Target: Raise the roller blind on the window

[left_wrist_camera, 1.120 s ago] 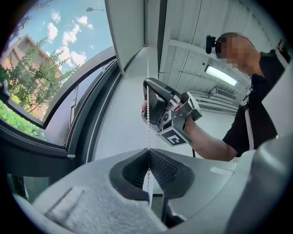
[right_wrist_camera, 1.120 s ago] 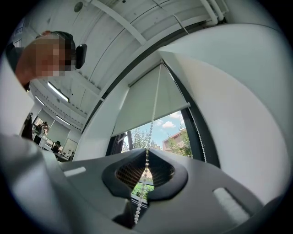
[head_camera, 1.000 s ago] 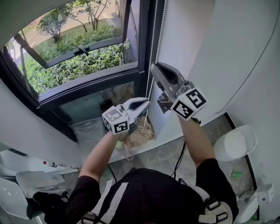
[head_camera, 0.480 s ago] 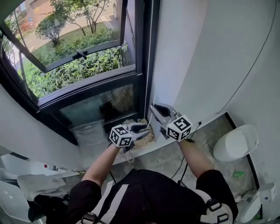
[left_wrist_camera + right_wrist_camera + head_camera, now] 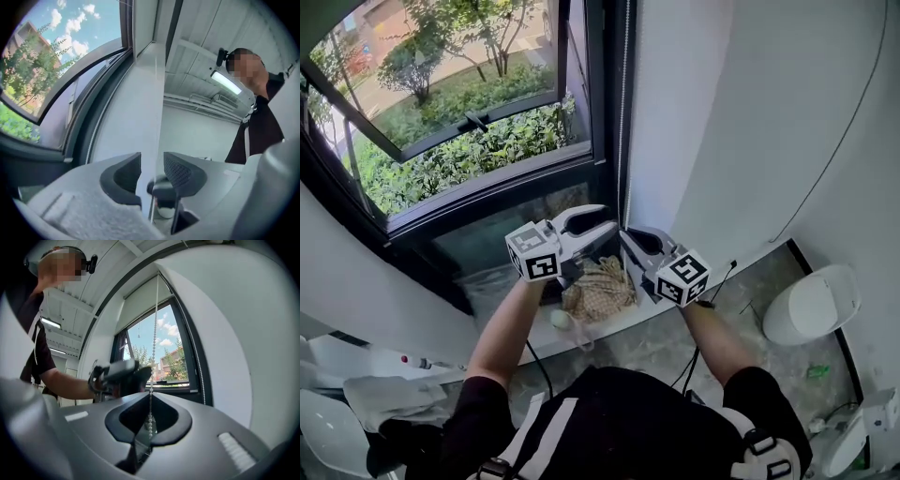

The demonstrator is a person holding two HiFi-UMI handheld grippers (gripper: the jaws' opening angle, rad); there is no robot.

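Head view: the window (image 5: 478, 131) fills the upper left of the frame. Right gripper view: the roller blind (image 5: 140, 303) covers the window's top, upper centre. The left gripper (image 5: 607, 228), at frame centre, has just opened its jaws wide; a thin line shows low in the gap, not gripped. The right gripper (image 5: 630, 244), just beside it, is clamped on the bead chain (image 5: 151, 380).
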